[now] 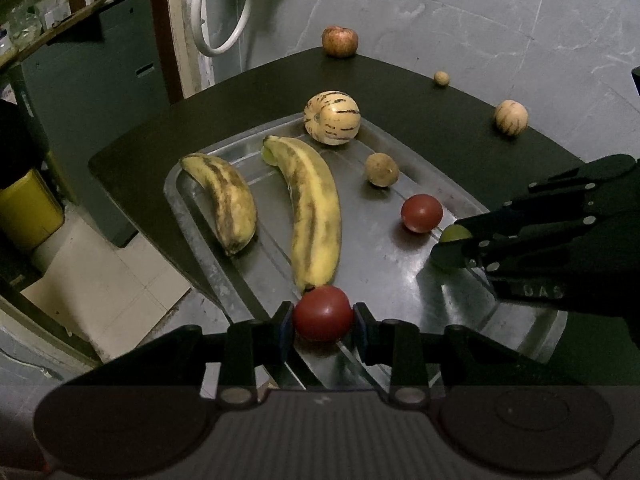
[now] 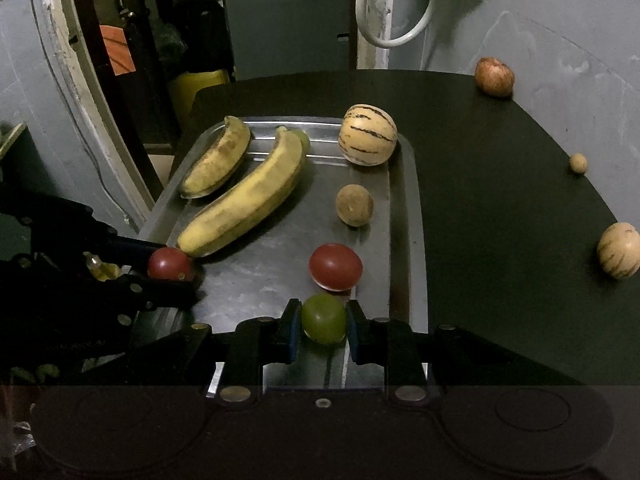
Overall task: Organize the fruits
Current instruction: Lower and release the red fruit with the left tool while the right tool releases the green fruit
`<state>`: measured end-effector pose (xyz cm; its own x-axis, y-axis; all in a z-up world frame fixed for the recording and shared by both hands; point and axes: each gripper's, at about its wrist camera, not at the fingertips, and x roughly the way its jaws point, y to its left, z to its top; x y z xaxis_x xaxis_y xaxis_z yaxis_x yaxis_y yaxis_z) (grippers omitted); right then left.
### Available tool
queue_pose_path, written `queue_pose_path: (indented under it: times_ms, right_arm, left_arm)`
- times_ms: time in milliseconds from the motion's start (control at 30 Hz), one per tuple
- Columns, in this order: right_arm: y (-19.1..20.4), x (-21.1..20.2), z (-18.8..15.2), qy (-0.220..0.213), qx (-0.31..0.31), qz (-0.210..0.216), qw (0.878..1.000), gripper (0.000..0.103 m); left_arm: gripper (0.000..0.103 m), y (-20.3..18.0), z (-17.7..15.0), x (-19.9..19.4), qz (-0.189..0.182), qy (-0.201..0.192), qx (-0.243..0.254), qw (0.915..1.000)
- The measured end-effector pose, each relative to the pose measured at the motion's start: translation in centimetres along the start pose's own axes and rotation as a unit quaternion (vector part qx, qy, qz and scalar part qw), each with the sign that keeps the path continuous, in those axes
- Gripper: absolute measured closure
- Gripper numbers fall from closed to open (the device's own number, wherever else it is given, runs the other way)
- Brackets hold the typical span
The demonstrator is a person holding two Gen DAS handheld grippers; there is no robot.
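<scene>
A steel tray [image 1: 400,280] [image 2: 256,280] on the dark table holds two bananas [image 1: 316,216] [image 2: 244,204], a striped melon [image 1: 332,118] [image 2: 367,135], a small brown fruit [image 1: 382,169] [image 2: 354,205] and a red fruit [image 1: 422,213] [image 2: 335,266]. My left gripper [image 1: 323,322] [image 2: 176,276] is shut on a second red fruit [image 1: 322,313] [image 2: 169,263] low over the tray, at the long banana's tip. My right gripper [image 2: 323,326] [image 1: 460,248] is shut on a green fruit [image 2: 324,318] [image 1: 452,240] at the tray's near right side.
Off the tray on the table [image 1: 440,112] [image 2: 500,220] lie an apple [image 1: 339,41] [image 2: 494,77], a tiny brown fruit [image 1: 441,79] [image 2: 578,163] and another striped melon [image 1: 510,117] [image 2: 619,250]. A white hose loop [image 1: 216,12] hangs on the wall behind. A yellow container [image 1: 28,212] stands on the floor.
</scene>
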<state>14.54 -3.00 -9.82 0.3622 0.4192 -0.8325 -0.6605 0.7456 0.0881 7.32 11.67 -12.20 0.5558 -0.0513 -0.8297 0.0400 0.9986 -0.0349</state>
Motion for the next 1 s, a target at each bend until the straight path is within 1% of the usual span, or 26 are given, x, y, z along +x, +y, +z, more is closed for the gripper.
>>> queue_pose_path:
  times_ms: [167,433,533,600,633,700,733,767,800,867,933,1000]
  right_arm:
    - [0.1,0.1,0.0,0.003,0.000,0.003,1.000,0.075]
    - [-0.1,-0.8,0.4,-0.014,0.004,0.002,1.000,0.070]
    - [-0.3,-1.4,0.6,-0.021,0.012,0.000,1.000,0.065]
    - [-0.6,-2.0,0.7,-0.025,0.022,0.001,0.999,0.057]
    - [-0.7,-2.2,0.7,-0.027,0.028,0.002,0.999,0.055]
    - [-0.8,-2.8,0.8,-0.034,0.037,0.001,0.999,0.048]
    - [-0.9,-3.3,0.8,-0.038,0.042,0.000,0.998,0.046]
    - [-1.0,-3.6,0.8,-0.042,0.046,-0.001,0.998,0.042]
    - [-1.1,-4.2,0.8,-0.047,0.051,-0.002,0.998,0.038]
    - [-1.2,-5.0,0.8,-0.057,0.056,-0.002,0.997,0.036]
    - [-1.3,-5.9,0.8,-0.066,0.062,-0.002,0.996,0.033]
    - [-1.3,-6.7,0.7,-0.075,0.064,-0.004,0.995,0.027]
  left_arm:
    - [0.068,0.0,0.2,-0.2,0.003,-0.004,-0.003,1.0000]
    - [0.064,-0.1,0.7,-0.7,0.003,-0.012,-0.003,0.9999]
    - [0.061,-0.1,0.9,-0.9,0.006,-0.014,-0.003,0.9999]
    - [0.060,0.0,1.0,-0.9,0.006,-0.014,-0.004,0.9999]
    - [0.060,0.0,1.0,-1.0,0.006,-0.014,-0.004,0.9999]
    - [0.056,0.0,1.1,-1.2,0.008,-0.016,-0.004,0.9998]
    - [0.051,0.0,1.2,-1.3,0.009,-0.017,-0.004,0.9998]
    - [0.045,0.0,1.2,-1.5,0.009,-0.020,-0.005,0.9998]
    - [0.043,0.0,1.3,-1.6,0.010,-0.023,-0.004,0.9997]
    - [0.034,-0.1,1.4,-2.0,0.011,-0.028,-0.003,0.9995]
    - [0.029,-0.2,1.6,-2.3,0.013,-0.033,-0.001,0.9994]
    - [0.025,-0.2,1.7,-2.7,0.014,-0.037,-0.001,0.9992]
